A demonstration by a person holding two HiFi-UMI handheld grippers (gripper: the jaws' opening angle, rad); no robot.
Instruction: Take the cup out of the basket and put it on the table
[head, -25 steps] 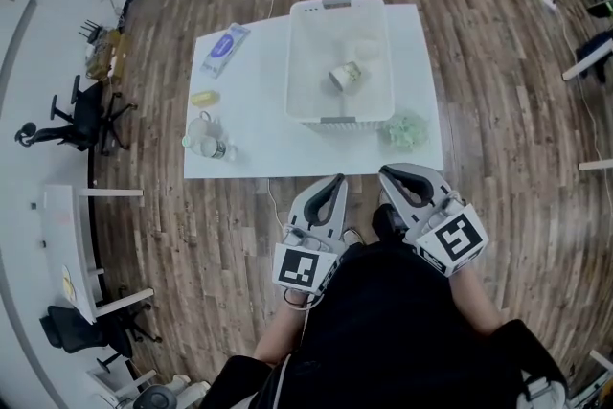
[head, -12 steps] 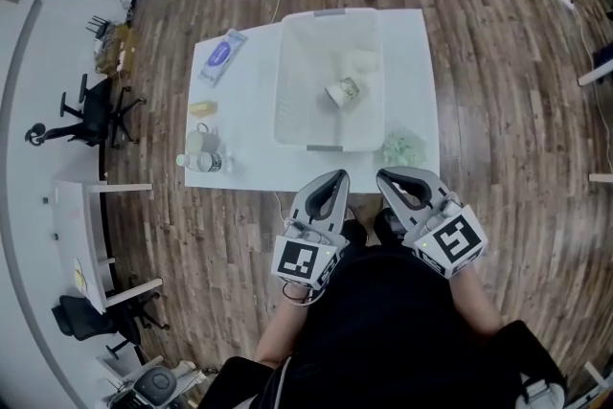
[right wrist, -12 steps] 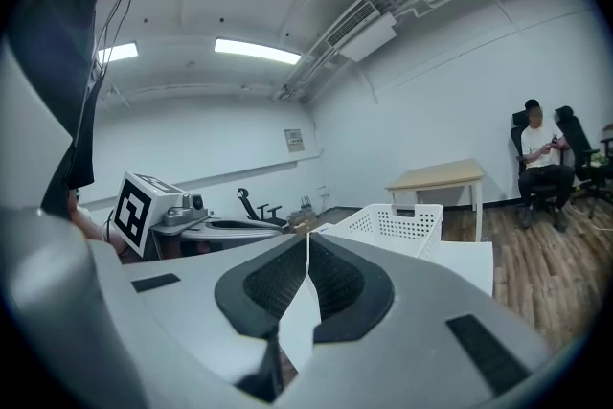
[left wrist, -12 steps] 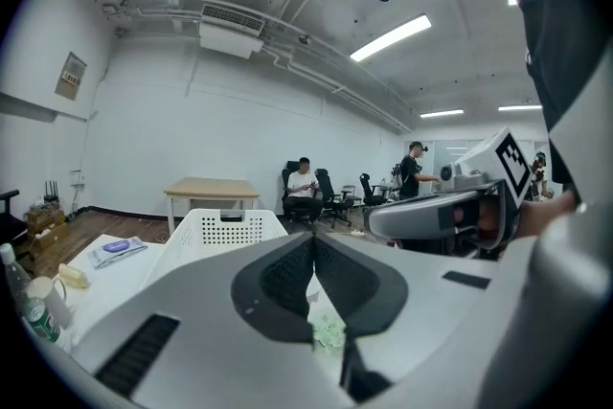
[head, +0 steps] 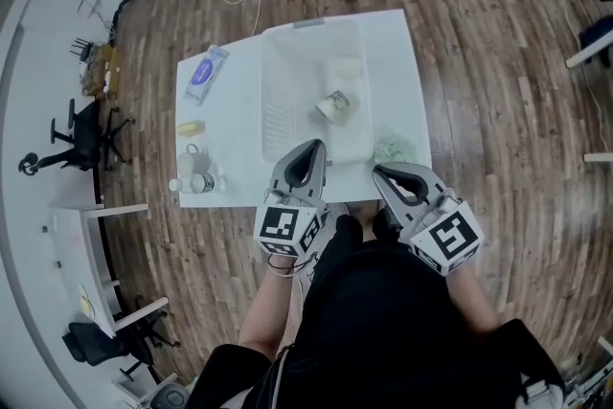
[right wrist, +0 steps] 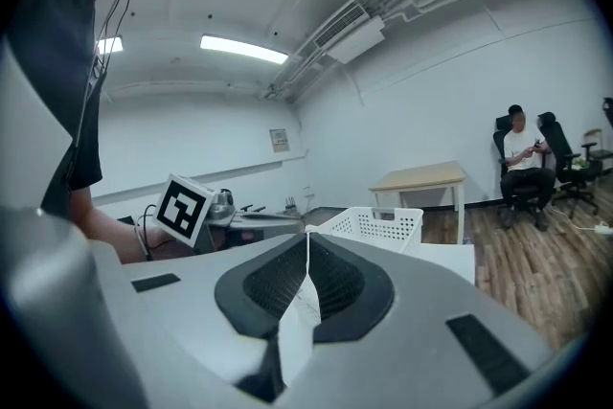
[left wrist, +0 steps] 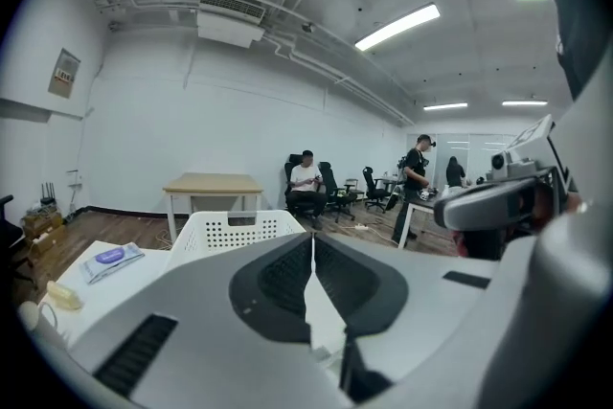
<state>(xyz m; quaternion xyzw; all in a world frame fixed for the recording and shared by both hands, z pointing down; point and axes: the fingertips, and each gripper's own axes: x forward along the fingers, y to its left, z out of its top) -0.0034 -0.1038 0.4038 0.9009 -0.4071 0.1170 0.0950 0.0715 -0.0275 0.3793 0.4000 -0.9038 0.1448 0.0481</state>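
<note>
- Currently my left gripper [head: 308, 153] has its jaws pressed together with nothing between them; its own view shows the two pads meeting in a thin seam [left wrist: 312, 249].
- My right gripper [head: 380, 171] is likewise closed and empty, pads touching along one line [right wrist: 307, 249].
- From the head view, I see the cup [head: 333, 104] lying on its side inside the white basket [head: 278, 110], towards the basket's right half.
- The basket stands on the white table [head: 230, 110], and the left gripper's tip sits over the basket's near end, apart from the cup.
- The right gripper's tip is at the table's near edge, close to a crumpled green thing [head: 393, 150] just right of the basket.
- Left of the basket, I can see a blue packet [head: 202, 74], a small yellow item [head: 191, 127] and a cluster of bottles [head: 192, 182] on the table.
- Both gripper views show the basket's perforated end ahead of the jaws [left wrist: 235, 227] [right wrist: 378, 223].
</note>
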